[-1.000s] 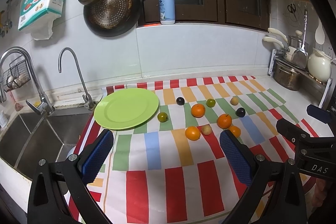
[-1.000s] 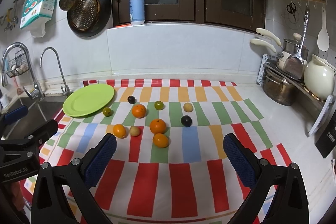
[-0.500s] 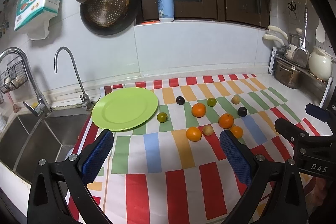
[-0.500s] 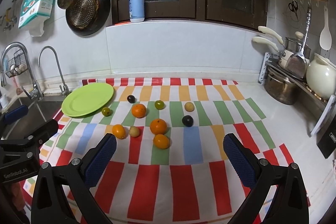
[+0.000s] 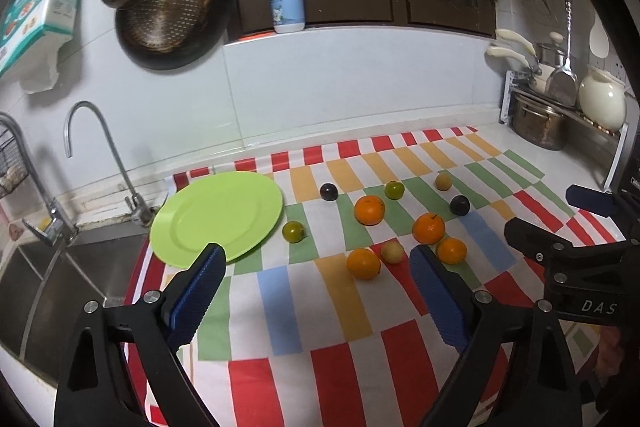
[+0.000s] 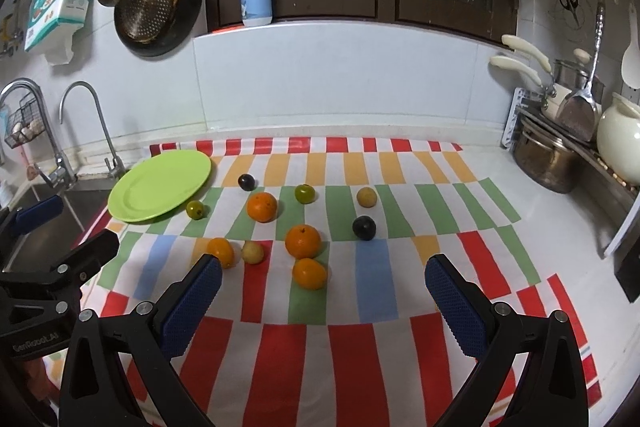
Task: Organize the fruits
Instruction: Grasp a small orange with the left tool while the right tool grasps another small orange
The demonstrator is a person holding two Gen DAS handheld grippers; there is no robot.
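Several small fruits lie loose on a striped cloth (image 5: 280,307): oranges such as one in the left wrist view (image 5: 363,263) and one in the right wrist view (image 6: 303,241), green ones (image 5: 293,231), dark plums (image 6: 364,227) and pale yellow ones (image 6: 253,252). An empty green plate (image 5: 218,215) (image 6: 160,185) lies at the cloth's left end. My left gripper (image 5: 316,279) is open and empty, above the cloth in front of the fruits. My right gripper (image 6: 324,285) is open and empty, just in front of the nearest orange (image 6: 309,273).
A sink (image 5: 52,279) with two taps (image 5: 86,131) lies left of the plate. Pots, a kettle and utensils stand on a rack at the right (image 6: 560,155). A pan (image 5: 168,15) hangs on the back wall, a soap bottle (image 5: 285,5) on the ledge.
Both grippers have moved slightly forward toward the fruits. The fruits and plate have not moved.
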